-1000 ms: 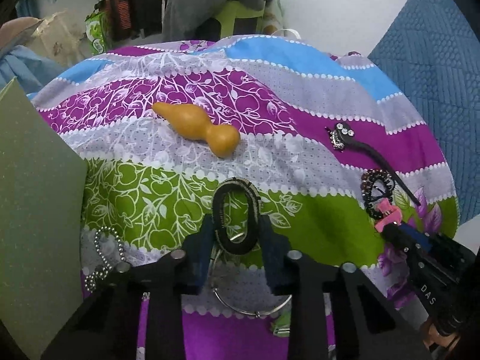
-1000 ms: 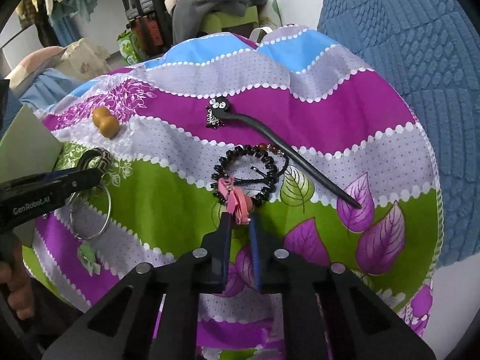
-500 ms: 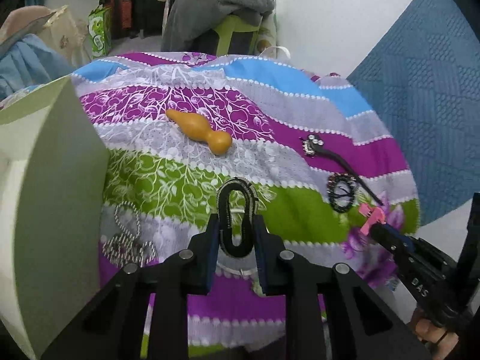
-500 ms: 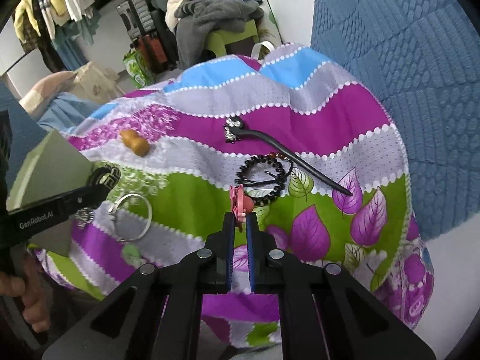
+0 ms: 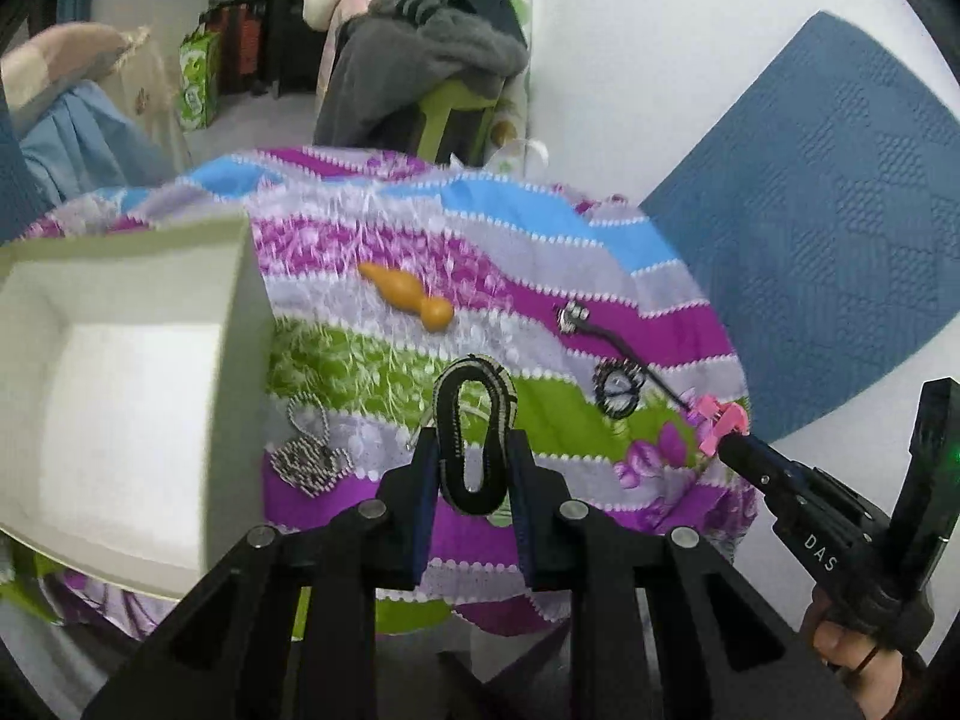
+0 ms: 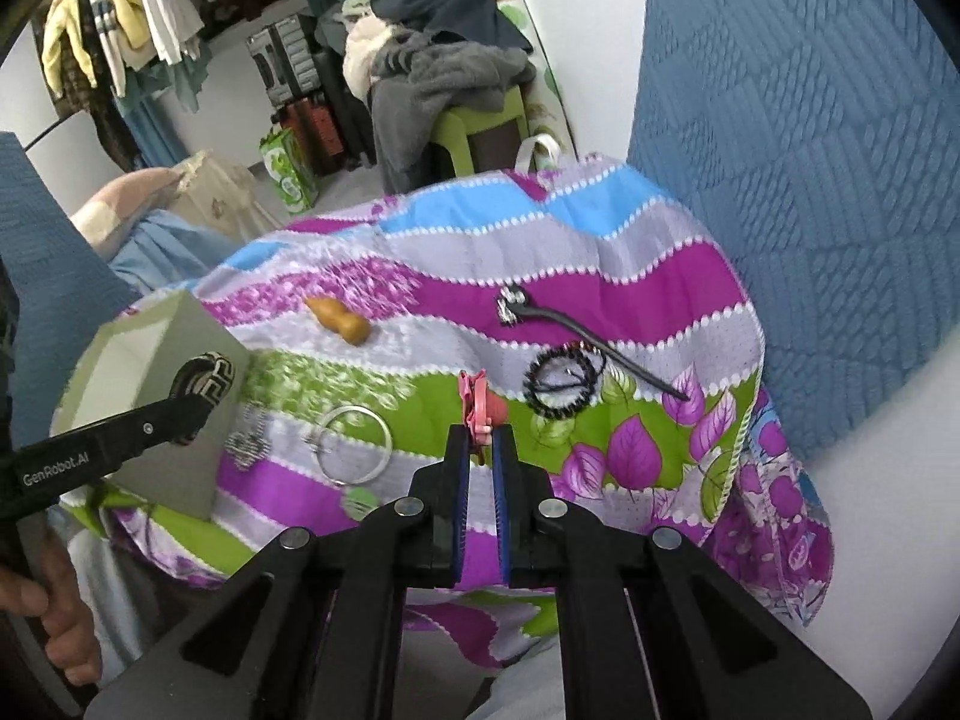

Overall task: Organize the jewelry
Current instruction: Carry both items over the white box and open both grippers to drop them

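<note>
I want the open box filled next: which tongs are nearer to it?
Left. The left tongs, gripping the black patterned bangle, are right beside the box. The right tongs, holding the pink clip, hang farther away over the cloth's green band.

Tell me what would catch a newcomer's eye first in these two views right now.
The loud striped floral cloth filling the middle, then the two held pieces above it: a black patterned bangle squeezed in the left gripper, and a pink clip pinched by the right gripper. An open white box stands at the left edge.
</note>
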Demonstrator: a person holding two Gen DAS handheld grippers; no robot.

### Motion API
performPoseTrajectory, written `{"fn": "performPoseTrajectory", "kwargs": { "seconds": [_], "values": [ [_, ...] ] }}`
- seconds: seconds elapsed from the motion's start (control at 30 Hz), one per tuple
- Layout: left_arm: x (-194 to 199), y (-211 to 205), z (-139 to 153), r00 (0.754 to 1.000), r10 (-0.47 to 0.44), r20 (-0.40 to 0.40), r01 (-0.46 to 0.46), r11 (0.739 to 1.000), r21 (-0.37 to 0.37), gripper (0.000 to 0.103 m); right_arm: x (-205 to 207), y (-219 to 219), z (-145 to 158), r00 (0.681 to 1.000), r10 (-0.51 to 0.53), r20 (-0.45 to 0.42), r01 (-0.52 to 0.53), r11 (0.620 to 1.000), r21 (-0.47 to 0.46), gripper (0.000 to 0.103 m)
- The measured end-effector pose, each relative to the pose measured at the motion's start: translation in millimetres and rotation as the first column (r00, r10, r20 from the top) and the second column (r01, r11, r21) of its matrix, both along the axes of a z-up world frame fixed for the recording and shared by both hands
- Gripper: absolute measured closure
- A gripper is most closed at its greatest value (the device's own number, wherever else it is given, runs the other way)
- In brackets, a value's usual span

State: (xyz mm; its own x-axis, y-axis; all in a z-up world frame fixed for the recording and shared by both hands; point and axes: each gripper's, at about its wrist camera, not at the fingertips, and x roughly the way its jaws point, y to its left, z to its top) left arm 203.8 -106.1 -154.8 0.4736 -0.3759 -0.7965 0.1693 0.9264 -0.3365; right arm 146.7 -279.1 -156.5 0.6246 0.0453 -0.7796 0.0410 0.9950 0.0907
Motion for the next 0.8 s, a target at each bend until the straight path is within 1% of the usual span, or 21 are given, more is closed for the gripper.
{"fn": "performPoseTrajectory", "kwargs": {
  "seconds": [0.23, 0.37, 0.43, 0.53, 0.67, 0.73, 0.8],
  "values": [
    [-4, 28, 56, 0.998, 0.014, 0.068, -0.012, 1.000, -0.029, 0.082, 2, 31, 53, 0.997, 0.022, 0.073, -0.021, 1.000, -0.017, 0.098],
    [-4, 51, 90, 0.992, 0.027, 0.126, -0.028, 1.000, 0.003, 0.082, 5, 54, 87, 0.990, 0.052, 0.131, -0.049, 0.998, -0.030, 0.098],
    [-4, 65, 105, 0.988, 0.038, 0.149, -0.038, 0.999, -0.001, 0.082, 9, 68, 102, 0.985, 0.070, 0.160, -0.066, 0.997, -0.028, 0.098],
    [-4, 86, 122, 0.983, 0.055, 0.175, -0.056, 0.998, 0.000, 0.082, 13, 90, 120, 0.977, 0.095, 0.189, -0.090, 0.995, -0.035, 0.098],
    [-6, 117, 142, 0.975, 0.082, 0.207, -0.087, 0.996, 0.011, 0.082, 16, 119, 136, 0.968, 0.130, 0.213, -0.126, 0.991, -0.035, 0.098],
    [-8, 128, 149, 0.972, 0.081, 0.221, -0.087, 0.996, 0.018, 0.082, 15, 132, 140, 0.964, 0.147, 0.222, -0.142, 0.989, -0.034, 0.098],
    [-10, 142, 152, 0.968, 0.098, 0.231, -0.105, 0.994, 0.016, 0.082, 14, 148, 141, 0.960, 0.163, 0.225, -0.159, 0.987, -0.038, 0.098]
  ]
}}
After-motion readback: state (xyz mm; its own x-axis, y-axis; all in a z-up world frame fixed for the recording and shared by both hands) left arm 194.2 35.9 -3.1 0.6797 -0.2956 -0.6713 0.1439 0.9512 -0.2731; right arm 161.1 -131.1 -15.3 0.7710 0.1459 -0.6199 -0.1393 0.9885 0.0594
